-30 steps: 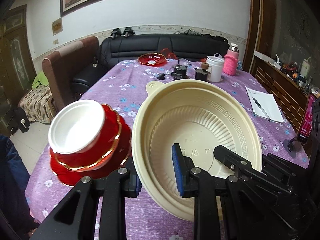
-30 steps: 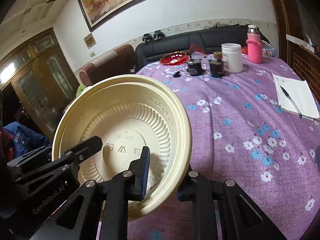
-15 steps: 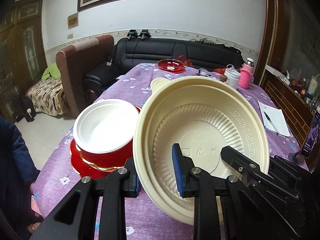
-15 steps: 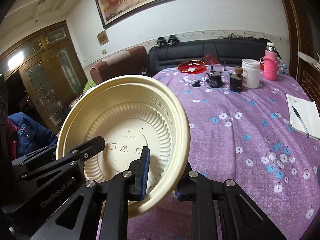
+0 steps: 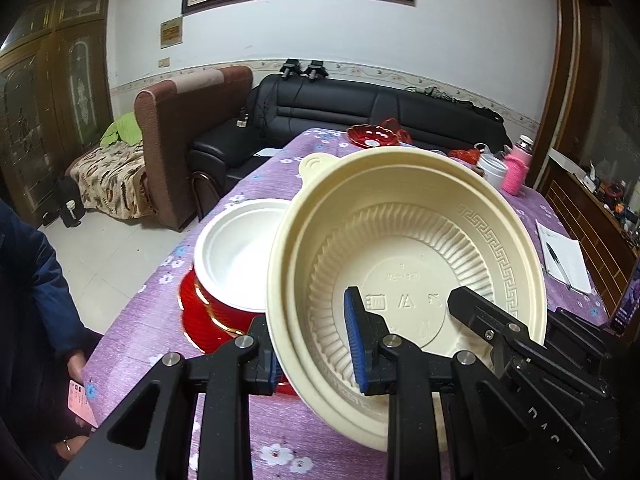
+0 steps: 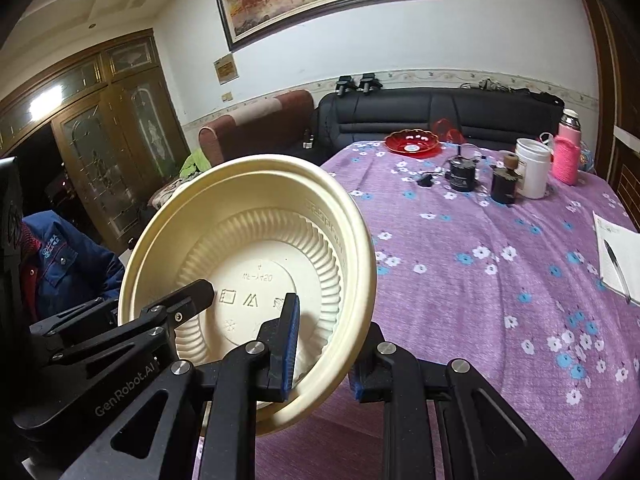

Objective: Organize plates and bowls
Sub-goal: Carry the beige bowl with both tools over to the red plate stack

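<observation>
A large cream plastic bowl [image 5: 408, 248] is held in the air between both grippers. My left gripper [image 5: 314, 352] is shut on its left rim, and my right gripper [image 6: 324, 344] is shut on its right rim; the bowl [image 6: 256, 264] tilts toward the cameras. To the left below it, a white bowl [image 5: 236, 256] sits in a red bowl [image 5: 208, 308] on a red plate. Another red dish [image 5: 372, 136] lies at the table's far end and shows in the right wrist view [image 6: 412, 144].
The table has a purple flowered cloth [image 6: 480, 264]. At its far end stand dark jars [image 6: 464, 174], a white tub [image 6: 532, 168] and a pink flask [image 6: 566, 156]. A notebook with a pen [image 6: 616, 260] lies at the right. A person in blue [image 6: 56, 256] sits at the left.
Both grippers have lifted the cream bowl higher and drawn it back. The red and white stack now lies lower and closer behind the bowl's left rim.
</observation>
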Demonstrator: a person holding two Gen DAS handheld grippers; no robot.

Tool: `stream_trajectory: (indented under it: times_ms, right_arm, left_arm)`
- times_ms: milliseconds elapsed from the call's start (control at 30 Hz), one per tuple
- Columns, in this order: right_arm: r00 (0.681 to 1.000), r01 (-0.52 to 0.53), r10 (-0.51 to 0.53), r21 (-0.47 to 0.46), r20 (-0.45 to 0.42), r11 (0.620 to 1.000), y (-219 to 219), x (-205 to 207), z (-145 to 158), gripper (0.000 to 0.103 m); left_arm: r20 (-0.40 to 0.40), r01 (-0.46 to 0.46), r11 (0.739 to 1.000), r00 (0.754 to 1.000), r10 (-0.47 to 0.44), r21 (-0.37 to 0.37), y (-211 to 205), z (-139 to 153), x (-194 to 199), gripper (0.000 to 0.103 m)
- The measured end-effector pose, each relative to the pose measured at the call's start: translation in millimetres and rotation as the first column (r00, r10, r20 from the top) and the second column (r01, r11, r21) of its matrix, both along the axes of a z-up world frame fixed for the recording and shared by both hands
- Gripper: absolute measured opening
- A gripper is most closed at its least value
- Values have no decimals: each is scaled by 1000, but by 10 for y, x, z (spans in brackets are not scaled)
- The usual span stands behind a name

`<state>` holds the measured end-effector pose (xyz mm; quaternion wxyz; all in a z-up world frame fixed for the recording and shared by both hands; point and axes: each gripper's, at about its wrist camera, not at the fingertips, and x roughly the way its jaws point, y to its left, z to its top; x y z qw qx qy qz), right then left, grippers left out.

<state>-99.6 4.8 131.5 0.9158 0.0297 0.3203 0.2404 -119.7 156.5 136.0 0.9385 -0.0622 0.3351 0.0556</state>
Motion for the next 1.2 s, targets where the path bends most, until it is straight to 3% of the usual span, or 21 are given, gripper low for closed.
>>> stream_trajectory:
  times_ms: [600, 967, 1200]
  right_arm:
    - [995, -78, 77, -8, -64, 997, 739, 637, 195, 23]
    - [981, -92, 89, -11, -174, 996, 938, 921, -118, 23]
    - [977, -94, 86, -32, -197, 995, 1010, 1019, -234, 23]
  left_arm:
    - [22, -93, 992, 996, 91, 82, 598, 210, 519, 25]
    - [-71, -110, 992, 991, 114, 62, 809, -121, 752, 25]
    - [-114, -121, 992, 986, 125, 43, 879, -281, 839, 26]
